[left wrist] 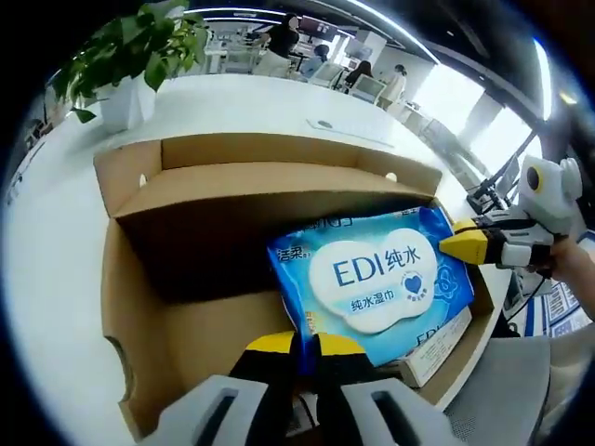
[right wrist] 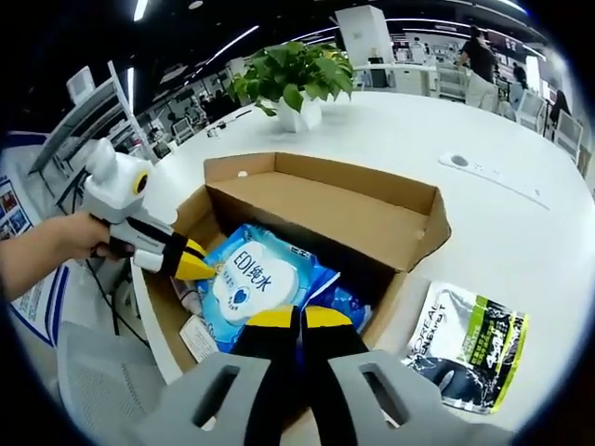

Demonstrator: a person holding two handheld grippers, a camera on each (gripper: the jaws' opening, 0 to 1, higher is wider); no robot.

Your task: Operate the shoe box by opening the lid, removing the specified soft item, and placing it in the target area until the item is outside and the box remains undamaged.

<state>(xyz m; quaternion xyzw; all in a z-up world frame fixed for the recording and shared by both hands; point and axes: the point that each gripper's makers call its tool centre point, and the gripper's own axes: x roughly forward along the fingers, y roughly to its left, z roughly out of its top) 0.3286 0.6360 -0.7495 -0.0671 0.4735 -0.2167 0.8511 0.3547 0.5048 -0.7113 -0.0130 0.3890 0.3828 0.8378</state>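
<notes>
An open brown cardboard shoe box (left wrist: 149, 307) (right wrist: 409, 218) lies on a white table, its lid folded back. Inside lies a blue and white pack of wet wipes (left wrist: 372, 274) (right wrist: 246, 279). My left gripper (left wrist: 307, 348) is shut on the pack's near edge; in the right gripper view it (right wrist: 191, 265) comes in from the left, held by a hand. My right gripper (right wrist: 299, 321) is shut on the opposite edge of the pack; in the left gripper view its yellow tips (left wrist: 465, 244) meet the pack's right side.
A white leaflet (right wrist: 198, 339) (left wrist: 437, 346) lies in the box beside the pack. A green and white sachet (right wrist: 465, 346) rests on the table beside the box. A potted plant (right wrist: 297, 84) (left wrist: 130, 70) stands farther back. The table's edge (right wrist: 139, 297) runs close to the box.
</notes>
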